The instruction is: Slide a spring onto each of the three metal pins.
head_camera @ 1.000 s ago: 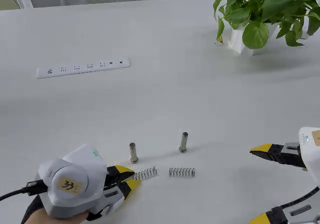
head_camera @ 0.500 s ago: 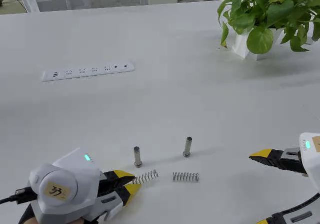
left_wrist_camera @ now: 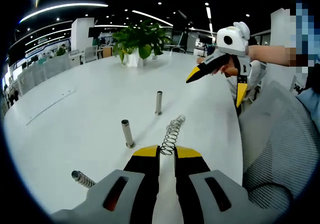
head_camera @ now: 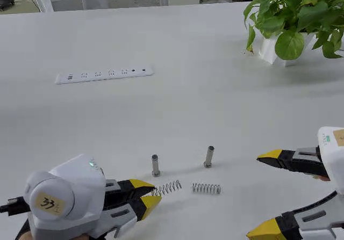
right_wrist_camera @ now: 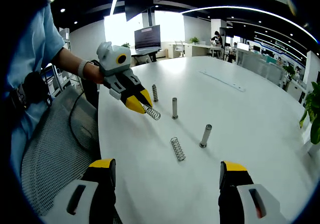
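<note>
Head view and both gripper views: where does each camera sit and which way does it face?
Head view: on the headset, looking down at the table; left gripper and right gripper at the bottom.
Left gripper view: along its shut jaws, toward the plant; the person's arm at right.
Right gripper view: between its open jaws, facing the person's sleeve.
Shared: both gripper views show the held spring and the opposite gripper.

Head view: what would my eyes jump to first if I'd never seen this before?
Probably the yellow-tipped left gripper at the bottom left, pinching one end of a spring. Just beyond it two shiny metal pins stand upright on the white table, with a loose spring lying beside them. The leafy green plant in the far right corner also stands out.
</note>
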Demonstrator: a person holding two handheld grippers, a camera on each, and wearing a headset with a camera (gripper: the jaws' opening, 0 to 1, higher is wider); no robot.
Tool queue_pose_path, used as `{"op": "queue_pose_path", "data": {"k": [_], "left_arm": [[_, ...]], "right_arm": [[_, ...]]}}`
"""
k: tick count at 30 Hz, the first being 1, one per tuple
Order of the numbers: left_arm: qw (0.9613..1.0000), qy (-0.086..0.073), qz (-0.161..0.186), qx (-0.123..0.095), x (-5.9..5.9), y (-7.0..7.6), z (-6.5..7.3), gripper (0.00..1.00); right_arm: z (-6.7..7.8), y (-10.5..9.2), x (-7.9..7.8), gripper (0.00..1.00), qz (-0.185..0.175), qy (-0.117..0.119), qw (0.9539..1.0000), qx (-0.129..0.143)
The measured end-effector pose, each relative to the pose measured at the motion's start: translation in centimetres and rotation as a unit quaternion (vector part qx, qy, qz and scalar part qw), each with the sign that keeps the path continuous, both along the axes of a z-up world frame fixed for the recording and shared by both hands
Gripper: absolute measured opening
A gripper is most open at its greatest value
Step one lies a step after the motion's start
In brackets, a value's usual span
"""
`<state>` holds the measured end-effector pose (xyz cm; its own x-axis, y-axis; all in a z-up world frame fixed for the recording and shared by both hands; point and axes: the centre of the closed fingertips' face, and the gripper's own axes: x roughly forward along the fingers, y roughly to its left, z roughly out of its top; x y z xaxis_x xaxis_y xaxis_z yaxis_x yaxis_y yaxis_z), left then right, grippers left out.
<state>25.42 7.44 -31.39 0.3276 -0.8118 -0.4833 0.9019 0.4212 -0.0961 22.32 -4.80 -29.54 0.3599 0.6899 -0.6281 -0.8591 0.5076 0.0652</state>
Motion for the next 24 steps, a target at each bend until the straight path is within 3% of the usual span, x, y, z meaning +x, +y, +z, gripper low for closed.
{"op": "queue_pose_path", "data": {"k": [7,12,24], "left_arm": [[0.9998,0.004,-0.012,-0.011,-1.4,0.0,0.9,0.07],[0.9997,0.006,-0.018,-0.017,-2.2,-0.1,1.3,0.07],[0.9988,0.009,-0.036,-0.032,-3.4,0.3,2.4,0.07]], "right_arm": [[1.0,2.5,0.3,0.81,0.033,-0.011,0.9994,0.003],[0.8,3.5,0.4,0.77,0.057,-0.009,0.9983,0.003],[1.1,6.9,-0.5,0.53,0.137,-0.003,0.9905,0.002]]}}
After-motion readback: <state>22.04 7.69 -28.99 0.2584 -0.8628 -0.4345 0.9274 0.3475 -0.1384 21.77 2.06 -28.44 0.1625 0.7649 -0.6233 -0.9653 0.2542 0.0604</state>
